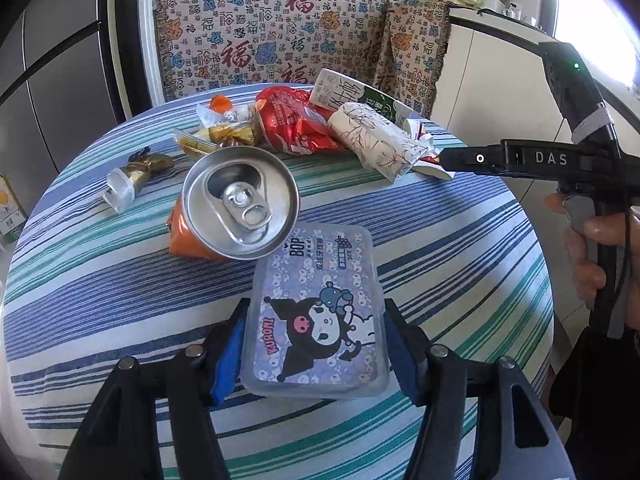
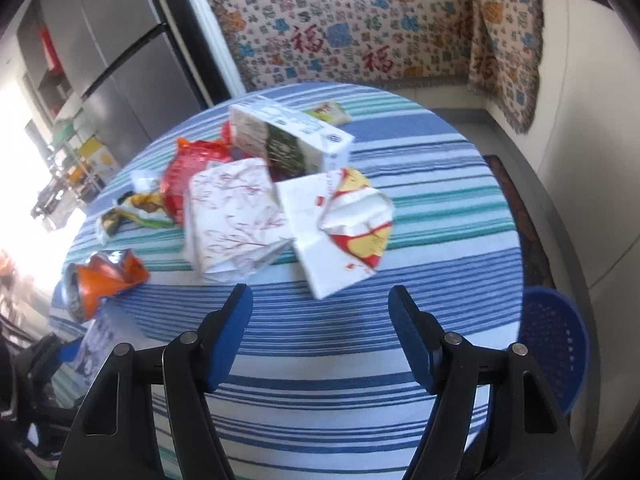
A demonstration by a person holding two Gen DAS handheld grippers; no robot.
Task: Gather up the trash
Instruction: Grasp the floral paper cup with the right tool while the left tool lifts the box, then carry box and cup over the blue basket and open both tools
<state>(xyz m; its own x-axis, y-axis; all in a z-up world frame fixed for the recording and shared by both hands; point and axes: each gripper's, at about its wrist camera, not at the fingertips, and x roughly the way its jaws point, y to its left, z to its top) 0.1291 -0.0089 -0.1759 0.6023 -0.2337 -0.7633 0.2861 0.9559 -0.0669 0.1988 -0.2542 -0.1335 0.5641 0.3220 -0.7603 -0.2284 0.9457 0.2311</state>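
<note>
My left gripper (image 1: 315, 334) is shut on a flat plastic Kuromi floss box (image 1: 316, 308), held just above the striped table (image 1: 460, 240). A crushed orange can (image 1: 236, 210) lies just beyond it; it also shows in the right wrist view (image 2: 102, 280). Further back lie a red wrapper (image 1: 296, 120), a tissue pack (image 1: 376, 140), a milk carton (image 1: 352, 94) and small snack wrappers (image 1: 216, 132). My right gripper (image 2: 320, 312) is open and empty above the table, just short of the tissue pack (image 2: 232, 220) and a torn paper bag (image 2: 340, 224). It also shows in the left wrist view (image 1: 444, 158).
A blue mesh basket (image 2: 556, 344) stands on the floor by the table's right edge. A cloth-covered seat (image 1: 280, 36) is behind the table, a grey fridge (image 2: 120, 64) to the left. A gold wrapper (image 1: 136, 176) lies at left.
</note>
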